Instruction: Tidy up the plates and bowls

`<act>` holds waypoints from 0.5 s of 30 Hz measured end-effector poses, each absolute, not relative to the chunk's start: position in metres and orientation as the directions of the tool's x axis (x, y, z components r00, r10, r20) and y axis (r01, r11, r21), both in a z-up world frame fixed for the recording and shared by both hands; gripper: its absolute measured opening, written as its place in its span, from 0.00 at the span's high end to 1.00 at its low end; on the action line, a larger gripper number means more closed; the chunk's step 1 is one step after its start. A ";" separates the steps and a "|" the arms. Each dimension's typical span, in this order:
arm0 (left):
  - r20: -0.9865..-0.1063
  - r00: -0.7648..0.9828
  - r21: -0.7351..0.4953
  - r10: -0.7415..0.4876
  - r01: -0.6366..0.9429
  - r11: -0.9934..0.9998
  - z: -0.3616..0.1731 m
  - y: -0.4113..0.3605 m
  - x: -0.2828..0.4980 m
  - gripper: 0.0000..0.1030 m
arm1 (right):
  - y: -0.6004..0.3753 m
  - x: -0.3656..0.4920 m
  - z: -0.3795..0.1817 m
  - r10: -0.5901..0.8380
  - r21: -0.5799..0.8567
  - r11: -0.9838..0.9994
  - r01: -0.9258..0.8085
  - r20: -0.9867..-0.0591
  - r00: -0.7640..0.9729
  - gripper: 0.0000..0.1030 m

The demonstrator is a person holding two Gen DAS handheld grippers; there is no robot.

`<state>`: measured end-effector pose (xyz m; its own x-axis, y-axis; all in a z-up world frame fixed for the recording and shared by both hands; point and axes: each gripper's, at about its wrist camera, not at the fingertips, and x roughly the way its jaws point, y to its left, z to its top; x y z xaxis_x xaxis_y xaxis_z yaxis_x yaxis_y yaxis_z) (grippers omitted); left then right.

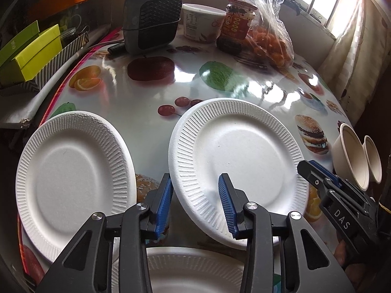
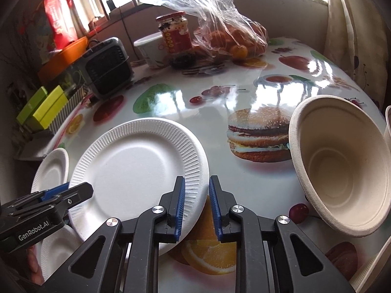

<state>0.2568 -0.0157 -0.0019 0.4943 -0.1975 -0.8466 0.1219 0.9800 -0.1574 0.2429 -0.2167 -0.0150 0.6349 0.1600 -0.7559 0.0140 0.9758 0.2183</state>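
Observation:
Three white ribbed paper plates lie on the fruit-print table: one at the left [image 1: 73,171], one in the middle [image 1: 244,151] and one at the near edge [image 1: 195,268]. My left gripper [image 1: 196,205] straddles the middle plate's near-left rim, and a clear gap shows between its pads. My right gripper [image 2: 196,207] is shut on the right rim of that same plate [image 2: 136,161], with one pad over the plate and the other outside its edge. A beige paper bowl [image 2: 342,171] lies tipped on its side to the right, with a second bowl [image 1: 372,161] behind it.
At the back of the table stand a grey fan heater [image 1: 151,17], a white tub [image 1: 202,22], a red-labelled jar [image 1: 237,24] and a plastic bag of oranges [image 1: 268,41]. Green boxes [image 1: 31,53] sit beyond the left edge. A curtain hangs at the right.

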 end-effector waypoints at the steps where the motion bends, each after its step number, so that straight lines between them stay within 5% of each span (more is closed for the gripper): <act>1: -0.846 0.495 -0.156 -0.198 0.124 0.980 -0.001 -0.016 0.257 0.61 | -0.217 0.243 -0.015 0.161 0.221 0.975 0.015 -0.754 0.637 0.81; 12: -0.853 0.492 -0.134 -0.176 0.119 0.984 -0.005 -0.018 0.257 0.61 | -0.223 0.241 -0.014 0.157 0.232 0.972 0.033 -0.748 0.645 0.84; 15: -0.857 0.488 -0.127 -0.166 0.111 0.986 -0.006 -0.016 0.259 0.61 | -0.225 0.243 -0.017 0.160 0.242 0.969 0.044 -0.754 0.637 0.72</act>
